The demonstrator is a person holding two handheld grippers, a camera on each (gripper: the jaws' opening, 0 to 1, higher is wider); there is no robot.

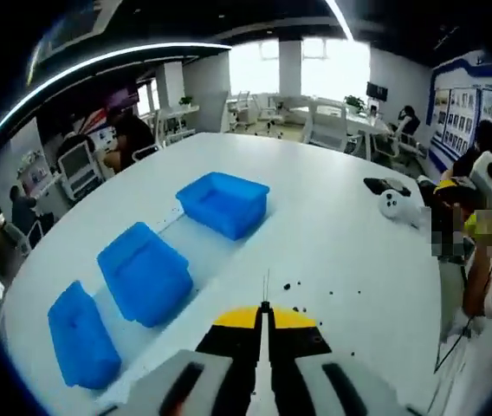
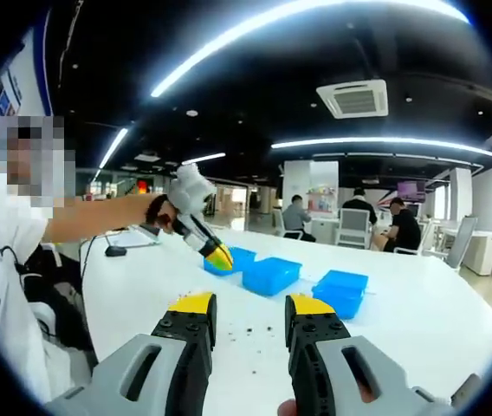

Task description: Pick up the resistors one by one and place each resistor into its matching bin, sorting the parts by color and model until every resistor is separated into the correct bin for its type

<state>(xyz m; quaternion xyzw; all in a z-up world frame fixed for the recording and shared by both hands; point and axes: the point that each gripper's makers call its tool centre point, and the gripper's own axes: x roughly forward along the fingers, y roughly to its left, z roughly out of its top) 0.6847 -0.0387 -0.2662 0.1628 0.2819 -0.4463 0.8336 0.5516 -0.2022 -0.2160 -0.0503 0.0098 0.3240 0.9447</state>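
Hovering above the white table (image 1: 350, 260), the left gripper (image 1: 265, 314) has its yellow-tipped jaws pressed together, a thin wire lead poking up from between the tips; whether a resistor body is pinched there cannot be told. Small dark resistors (image 1: 302, 290) lie scattered on the table just beyond and to the right of the tips. Three blue bins sit in a row to the left: near bin (image 1: 81, 338), middle bin (image 1: 145, 273), far bin (image 1: 223, 203). From the right gripper view, the right gripper (image 2: 248, 314) is released, jaws apart and holding nothing, with dark specks (image 2: 250, 332) on the table between them. A white controller (image 1: 393, 203) rests far right.
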